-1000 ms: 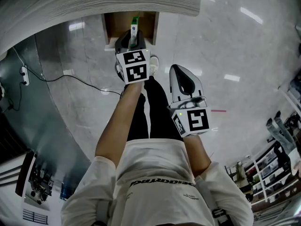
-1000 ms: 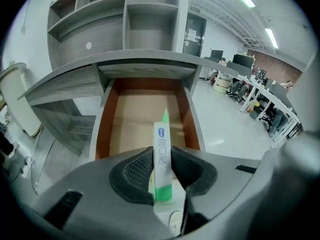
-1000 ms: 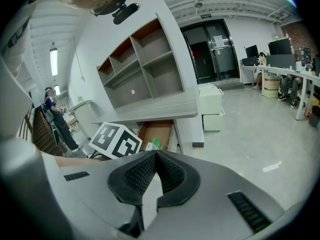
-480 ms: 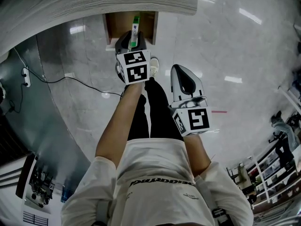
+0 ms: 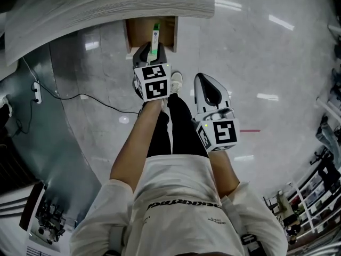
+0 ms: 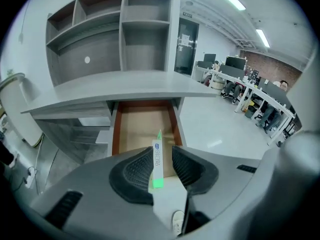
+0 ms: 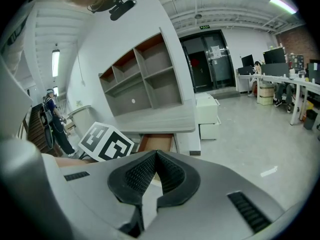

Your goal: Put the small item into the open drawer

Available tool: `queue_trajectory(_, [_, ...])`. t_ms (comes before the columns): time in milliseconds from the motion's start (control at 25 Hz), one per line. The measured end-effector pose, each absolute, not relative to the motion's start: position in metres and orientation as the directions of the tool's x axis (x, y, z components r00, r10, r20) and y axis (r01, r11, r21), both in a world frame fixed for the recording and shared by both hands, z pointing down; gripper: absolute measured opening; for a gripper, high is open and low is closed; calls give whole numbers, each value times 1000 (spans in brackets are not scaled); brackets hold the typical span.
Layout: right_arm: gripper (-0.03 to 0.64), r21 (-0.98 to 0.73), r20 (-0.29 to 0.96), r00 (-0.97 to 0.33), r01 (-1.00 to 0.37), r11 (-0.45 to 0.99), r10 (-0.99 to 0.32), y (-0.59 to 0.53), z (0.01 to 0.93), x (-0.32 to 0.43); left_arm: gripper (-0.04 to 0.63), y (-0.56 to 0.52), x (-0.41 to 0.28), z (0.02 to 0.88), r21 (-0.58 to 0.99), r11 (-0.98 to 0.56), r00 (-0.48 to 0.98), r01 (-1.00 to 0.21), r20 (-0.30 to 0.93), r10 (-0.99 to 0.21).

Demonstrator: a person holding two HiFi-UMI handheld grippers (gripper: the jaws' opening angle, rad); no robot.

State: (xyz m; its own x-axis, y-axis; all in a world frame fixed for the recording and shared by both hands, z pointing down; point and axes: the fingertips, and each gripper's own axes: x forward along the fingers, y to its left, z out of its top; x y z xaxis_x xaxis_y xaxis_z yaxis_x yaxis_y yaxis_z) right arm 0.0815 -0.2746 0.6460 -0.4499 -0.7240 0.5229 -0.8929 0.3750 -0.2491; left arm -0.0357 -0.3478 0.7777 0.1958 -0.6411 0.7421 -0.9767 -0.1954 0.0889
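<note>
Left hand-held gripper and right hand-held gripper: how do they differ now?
On the left hand-held gripper the jaws have just been opening and stand apart, a green-capped tube between them; on the right hand-held gripper they meet on nothing. The left reaches the open drawer; the right sits farther back. Both carry marker cubes.

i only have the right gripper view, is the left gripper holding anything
Observer: No. The left gripper jaws have just been opening and stand wide; a tube shows between them, with a gap on its right.
Operator: where's the tube pointing
Observer: In the head view it lines up over the open drawer, green end nearest the gripper.
Operator: and my right gripper vs the drawer
Observer: The right gripper is over the floor, short of the drawer.
</note>
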Motion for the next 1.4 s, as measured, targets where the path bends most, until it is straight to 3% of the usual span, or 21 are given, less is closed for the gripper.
queue_trajectory(880, [32, -181, 410, -440, -898, 401, -799, -214, 465, 55, 29, -249, -51, 567, 85, -305, 292, -949, 609, -737])
queue_trajectory(1400, [32, -143, 315, -458, -889, 435, -832, -187, 359, 35, 15, -213, -61, 421, 46, -359, 338, -932, 465, -818])
